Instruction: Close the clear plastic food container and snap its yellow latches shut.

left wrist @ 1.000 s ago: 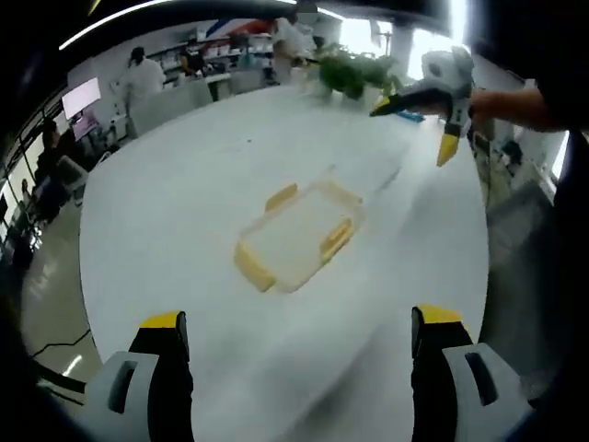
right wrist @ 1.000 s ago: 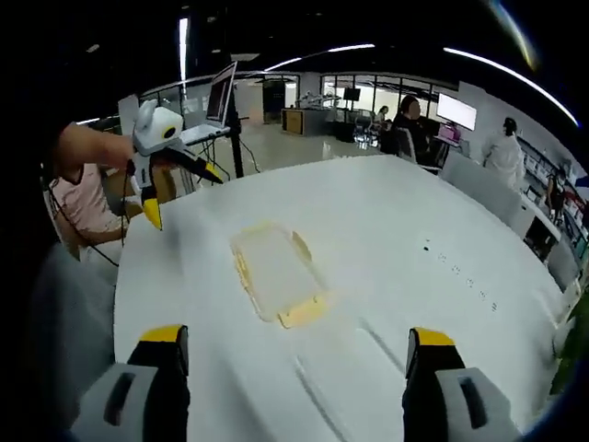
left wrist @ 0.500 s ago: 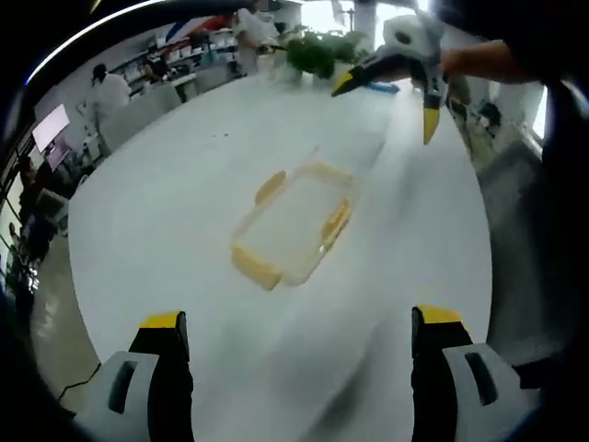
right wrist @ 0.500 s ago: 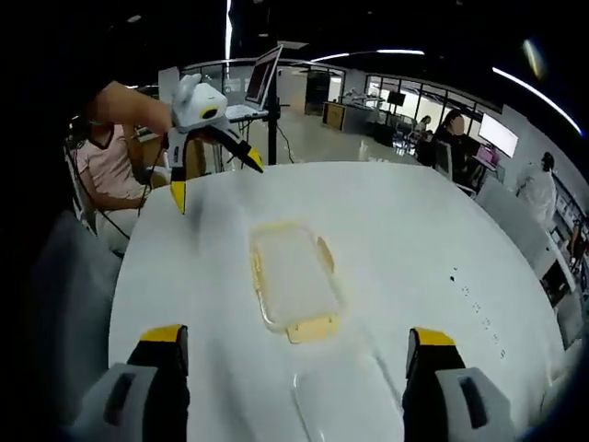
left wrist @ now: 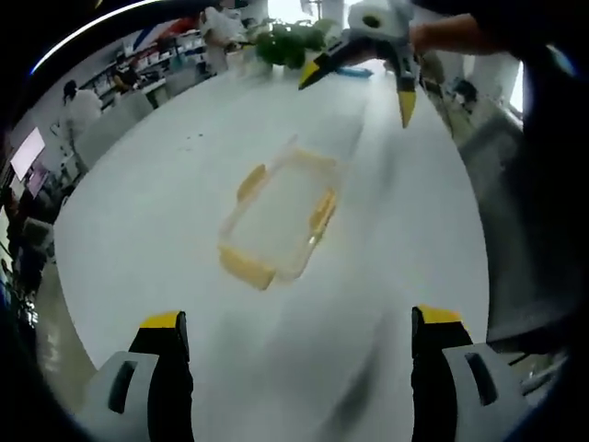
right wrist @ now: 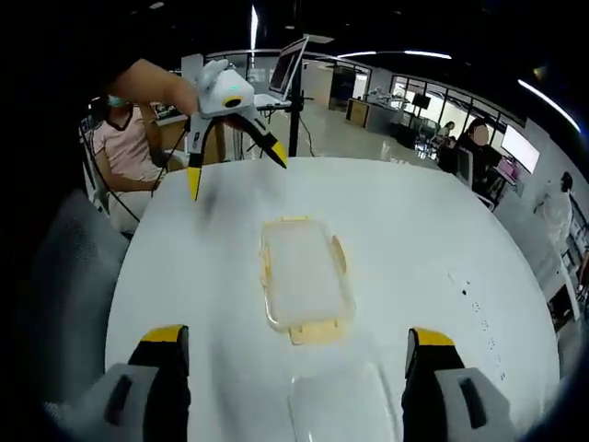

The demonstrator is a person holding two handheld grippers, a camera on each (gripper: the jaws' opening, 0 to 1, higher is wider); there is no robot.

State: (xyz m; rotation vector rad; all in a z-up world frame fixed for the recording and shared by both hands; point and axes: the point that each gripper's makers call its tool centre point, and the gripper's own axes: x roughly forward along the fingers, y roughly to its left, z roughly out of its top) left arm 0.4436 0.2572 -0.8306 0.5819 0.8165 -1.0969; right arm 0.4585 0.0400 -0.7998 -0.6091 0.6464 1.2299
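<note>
A white round table [right wrist: 414, 230] fronts a green plant [left wrist: 293, 44] and an open laptop [right wrist: 291, 66].

White round table [right wrist: 414, 239] bearing clear container [right wrist: 305, 282], loose lid [right wrist: 339, 405].

Both tongs [left wrist: 293, 382] [right wrist: 293, 387] now nearer the container [right wrist: 304, 276], jaws unchanged.

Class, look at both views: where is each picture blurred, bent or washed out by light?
Left gripper view: the white table looks smeared with motion blur around the clear container, and the windows at the top are blown out. Right gripper view: sharper, but the fisheye lens bends the table edge and ceiling lights into arcs.
</note>
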